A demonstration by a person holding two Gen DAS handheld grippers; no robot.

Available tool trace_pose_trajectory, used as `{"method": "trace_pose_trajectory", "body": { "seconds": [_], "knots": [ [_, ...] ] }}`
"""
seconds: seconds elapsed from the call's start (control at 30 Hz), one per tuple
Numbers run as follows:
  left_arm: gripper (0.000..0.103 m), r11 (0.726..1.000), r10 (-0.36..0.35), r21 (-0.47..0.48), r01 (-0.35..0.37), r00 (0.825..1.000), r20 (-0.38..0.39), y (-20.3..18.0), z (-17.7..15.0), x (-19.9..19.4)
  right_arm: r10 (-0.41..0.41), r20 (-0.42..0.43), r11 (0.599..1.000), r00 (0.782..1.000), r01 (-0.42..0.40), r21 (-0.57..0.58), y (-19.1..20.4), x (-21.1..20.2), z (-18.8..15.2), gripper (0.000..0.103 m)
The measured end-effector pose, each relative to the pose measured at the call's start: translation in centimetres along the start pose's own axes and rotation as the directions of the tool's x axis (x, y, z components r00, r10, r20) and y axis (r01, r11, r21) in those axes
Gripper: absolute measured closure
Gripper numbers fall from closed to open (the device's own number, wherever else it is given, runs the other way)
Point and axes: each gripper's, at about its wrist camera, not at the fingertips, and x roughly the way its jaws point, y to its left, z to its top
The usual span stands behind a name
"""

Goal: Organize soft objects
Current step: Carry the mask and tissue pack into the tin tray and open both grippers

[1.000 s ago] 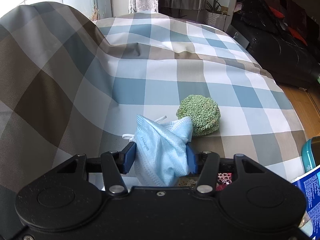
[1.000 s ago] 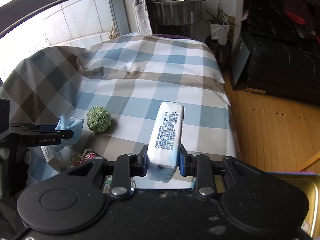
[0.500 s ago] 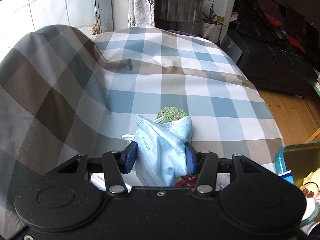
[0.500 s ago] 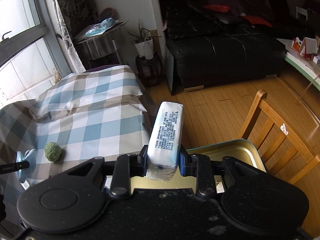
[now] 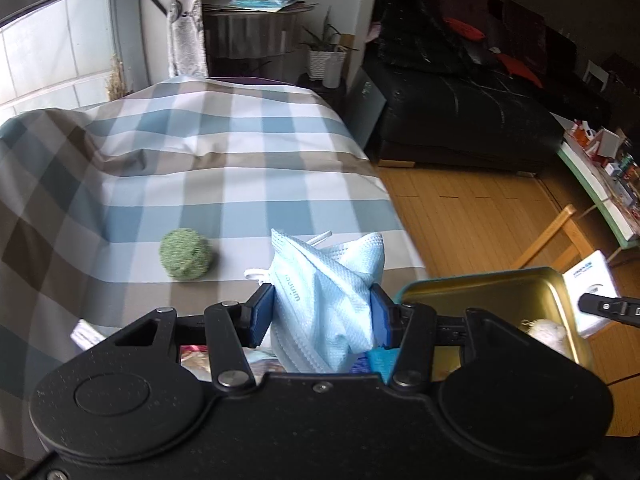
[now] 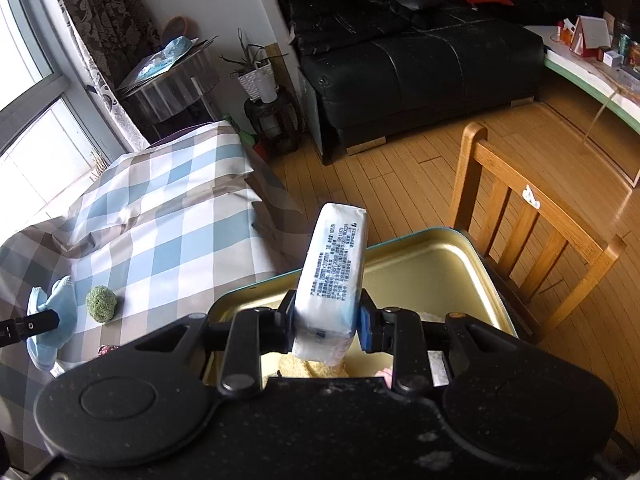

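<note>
Closest to the left wrist camera, the left gripper clenched a crumpled pale blue face mask between its two blue pads, the mask bunched upward with a white ear loop poking out at its left. Below the gripper, small colourful items showed only in slivers and could not be identified. Just to the right, a gold-coloured metal tin with a teal outer rim stood open, a pale fluffy item partly visible inside it.

In the right wrist view, the right gripper was clamped on a white tissue pack printed with dark text, held upright and leaning slightly right, directly above the tin. Some cream-coloured soft material lay in the tin beneath the pack, mostly hidden by the gripper body.

Further out, a green knitted ball sat on the checked cloth in blue, white and brown, left of the mask and apart from it. The cloth rose in a fold toward the window at the left. A wooden chair stood just beyond the tin on a wooden floor. Farthest back were a black leather sofa, a potted plant in a white woven pot, and a round side table with papers.
</note>
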Motion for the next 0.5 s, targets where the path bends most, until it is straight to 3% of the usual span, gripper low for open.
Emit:
{"method": "trace_pose_trajectory", "body": {
  "seconds": [0.3, 0.5],
  "knots": [
    [0.054, 0.995, -0.059, 0.075, 0.063, 0.997, -0.058, -9.3, -1.2, 2.4, -0.065, -0.007, 0.996, 0.998, 0.066, 0.058, -3.7, -0.8, -0.6, 0.074],
    [0.054, 0.993, -0.023, 0.110, 0.032, 0.996, -0.089, -12.4, -2.0, 4.6, -0.056, -0.017, 0.996, 0.998, 0.057, 0.073, -5.0, -0.7, -0.6, 0.074]
  ]
}}
